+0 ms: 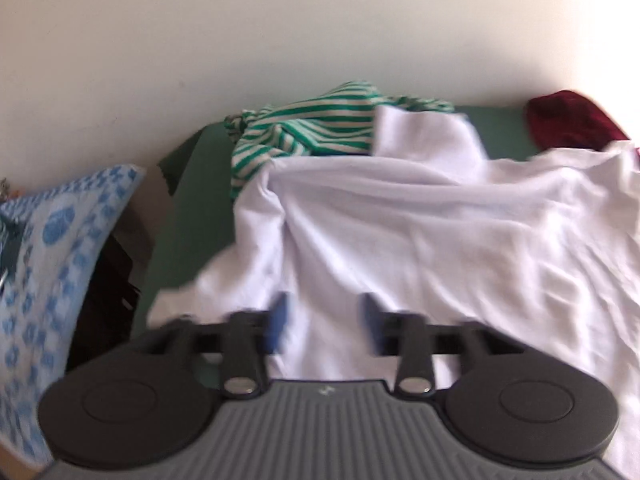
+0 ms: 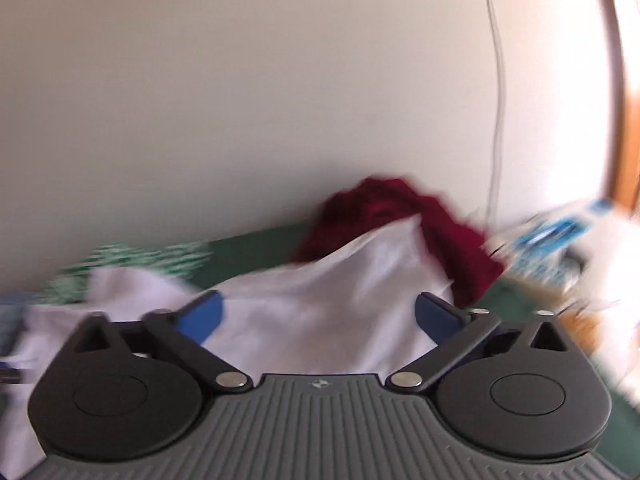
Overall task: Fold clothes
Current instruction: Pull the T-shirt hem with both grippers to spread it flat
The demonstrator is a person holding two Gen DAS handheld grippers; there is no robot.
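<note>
white garment (image 1: pixel 420 232): one, rumpled, spread over the green tabletop (image 1: pixel 188 208), centre to right of frame
behind it: one green-striped garment (image 1: pixel 304 128) upper centre, one dark red garment (image 1: pixel 568 124) upper right
left gripper (image 1: pixel 324 320): fingers partly apart over the white cloth, gripping nothing
right gripper (image 2: pixel 318 312): fingers wide apart, empty

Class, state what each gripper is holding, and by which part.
Nothing is held. The left gripper and right gripper are both open above the white garment.

Even soft daylight, wall (image 2: pixel 240 80) washed pale. Motion blur heavy, worst at 3 o'clock, right view. Fisheye corners dark.
</note>
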